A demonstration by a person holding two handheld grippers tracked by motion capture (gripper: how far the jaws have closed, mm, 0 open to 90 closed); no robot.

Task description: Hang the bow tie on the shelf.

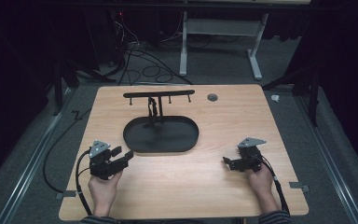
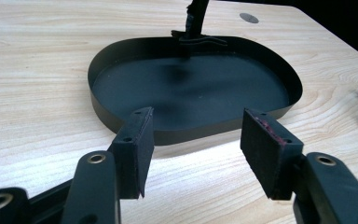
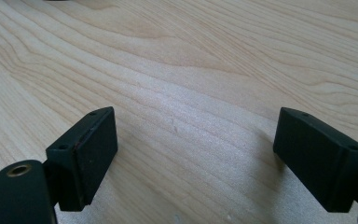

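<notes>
Fingers of left gripper and right gripper spread wide, holding nothing, above table.

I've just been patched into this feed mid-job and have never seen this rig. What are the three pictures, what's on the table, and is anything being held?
There is no robot arm here. A person sits at a wooden table and holds a two-jaw tool in each hand.

The high view looks down from above: the left gripper is at lower left, the right gripper at lower right. The other two pictures come from cameras riding on each tool, looking out along its black jaws.

In the middle of the table lies a shallow black oval tray with nothing in it. A black stand with a hooked crossbar rises at its far edge.

Both grippers are open and hold nothing. The left one points at the tray.
</notes>
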